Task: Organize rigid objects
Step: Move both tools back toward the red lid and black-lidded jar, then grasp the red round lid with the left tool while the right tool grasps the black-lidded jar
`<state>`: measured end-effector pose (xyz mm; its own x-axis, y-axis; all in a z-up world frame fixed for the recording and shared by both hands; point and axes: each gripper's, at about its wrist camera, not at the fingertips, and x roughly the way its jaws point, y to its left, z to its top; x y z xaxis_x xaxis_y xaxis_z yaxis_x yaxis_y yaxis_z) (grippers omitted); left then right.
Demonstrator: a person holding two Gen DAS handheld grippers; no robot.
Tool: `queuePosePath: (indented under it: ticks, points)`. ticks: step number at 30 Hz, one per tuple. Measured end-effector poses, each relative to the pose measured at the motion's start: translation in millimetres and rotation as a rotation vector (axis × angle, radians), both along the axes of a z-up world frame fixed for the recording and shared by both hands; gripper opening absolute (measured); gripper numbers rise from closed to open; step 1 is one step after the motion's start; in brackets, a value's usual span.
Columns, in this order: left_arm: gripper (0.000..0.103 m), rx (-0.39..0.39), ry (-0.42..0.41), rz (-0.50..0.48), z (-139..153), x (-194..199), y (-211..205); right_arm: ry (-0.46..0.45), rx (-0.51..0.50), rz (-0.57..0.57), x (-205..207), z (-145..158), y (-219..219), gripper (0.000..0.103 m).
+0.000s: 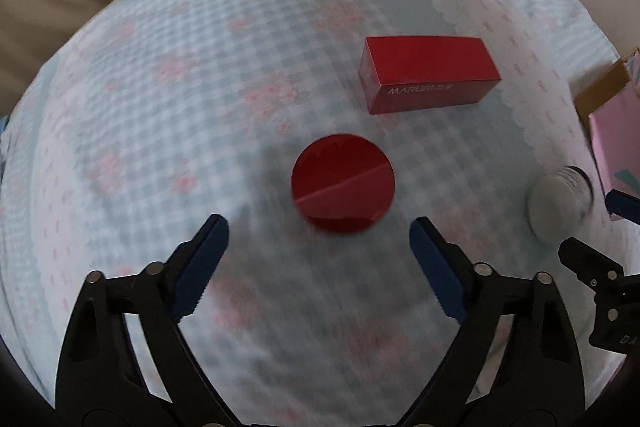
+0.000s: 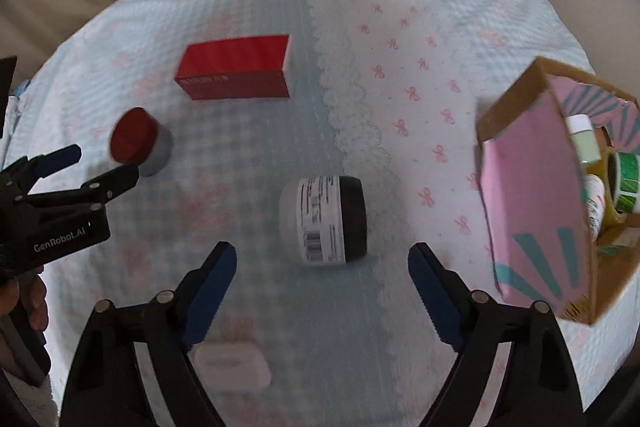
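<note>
The left tongs (image 1: 319, 227) are spread wide, blue pads facing each other, gripping nothing. The right tongs (image 2: 322, 253) are spread as wide, also gripping nothing. In the right wrist view the left tongs (image 2: 102, 161) reach in from the left, a hand (image 2: 24, 301) behind them.

Cloth (image 1: 160, 87) is showing pale blue & white checks w/ faint pink flowers; its right part (image 2: 420, 39) is going white w/ small pink bows, past a white lacy edge. Long box (image 1: 430, 75) is showing bright red w/ pale lettering. Round lid (image 1: 343, 183) is looking glossy dark red, its jar grey underneath. Tipped jar (image 2: 324, 221) is wearing a white label w/ black print & barcode, black at one end. Carton (image 2: 536, 203) is showing pink w/ teal rays, brown cardboard edges; green tape roll (image 2: 626, 179) is sitting inside. Both grippers are showing black frames, blue pads (image 1: 200, 267). Small white case (image 2: 232, 367) is lying near the bottom.
</note>
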<state>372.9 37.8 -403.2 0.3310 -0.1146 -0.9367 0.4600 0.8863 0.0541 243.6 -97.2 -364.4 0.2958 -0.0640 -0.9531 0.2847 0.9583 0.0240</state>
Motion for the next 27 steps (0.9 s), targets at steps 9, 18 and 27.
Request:
queuePosePath:
  ticks: [9, 18, 27]
  points:
    - [0.052, -0.009, 0.042, -0.026, -23.2, 21.3, -16.3, 0.049, 0.018, -0.010, 22.8, -28.3, -10.1, 0.054]
    - [0.051, -0.013, 0.041, -0.006, -21.8, 18.7, -20.2, 0.052, 0.030, -0.001, 25.9, -27.1, -8.2, 0.048]
    - [0.051, -0.011, 0.016, -0.001, -9.4, 6.0, -11.6, 0.024, 0.032, 0.032, 17.3, -19.3, -5.4, 0.048]
